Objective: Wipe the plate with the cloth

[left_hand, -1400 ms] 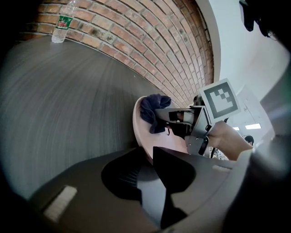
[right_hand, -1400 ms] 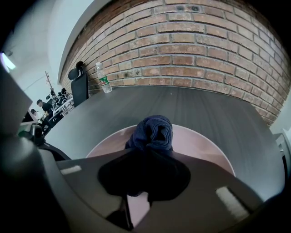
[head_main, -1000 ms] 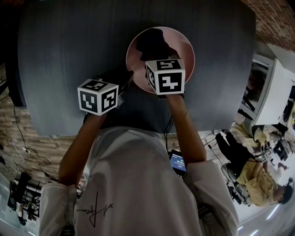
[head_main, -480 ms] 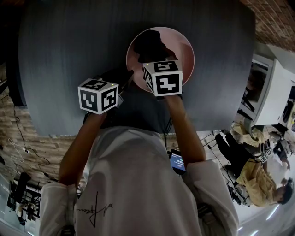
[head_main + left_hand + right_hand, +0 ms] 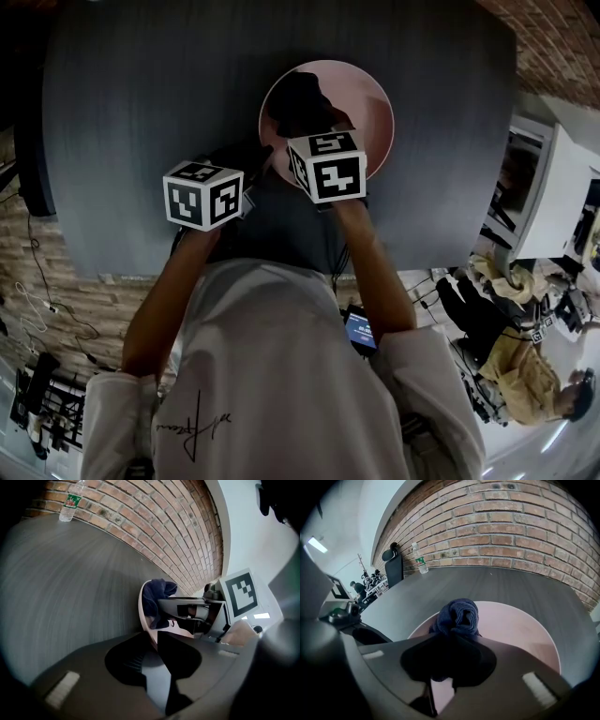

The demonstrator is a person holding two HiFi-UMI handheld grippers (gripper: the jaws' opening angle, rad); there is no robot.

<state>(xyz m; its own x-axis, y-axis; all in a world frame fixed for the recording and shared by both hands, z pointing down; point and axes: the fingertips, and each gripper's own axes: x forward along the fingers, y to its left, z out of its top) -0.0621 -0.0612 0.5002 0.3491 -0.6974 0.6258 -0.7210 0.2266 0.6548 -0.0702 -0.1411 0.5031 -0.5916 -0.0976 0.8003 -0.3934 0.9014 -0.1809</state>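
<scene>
From the head view, a pink plate point(image 5: 364, 101) lies on the dark grey desk point(image 5: 131, 94), with a dark cloth point(image 5: 298, 94) on its left half. The left claw point(image 5: 259, 156) reaches the plate's near-left edge. The right claw point(image 5: 317, 120) comes in over the plate at the cloth, its tips largely hidden beneath its marker cube point(image 5: 326, 166).

In the left gripper view, the left claw point(image 5: 155, 641) is closed on the plate's rim point(image 5: 143, 613), which runs in between the two jaws. Beyond it the cloth point(image 5: 154, 597) sits on the plate, with the right claw point(image 5: 176, 609) against it. A water bottle point(image 5: 70, 501) stands far off by the brick wall point(image 5: 178, 531).

In the right gripper view, the right claw point(image 5: 450, 641) pinches the bunched navy cloth point(image 5: 459, 613), which sits on the plate point(image 5: 520, 625). The water bottle point(image 5: 420, 558) stands at the desk's point(image 5: 511, 585) far edge, near a black chair point(image 5: 393, 563).
</scene>
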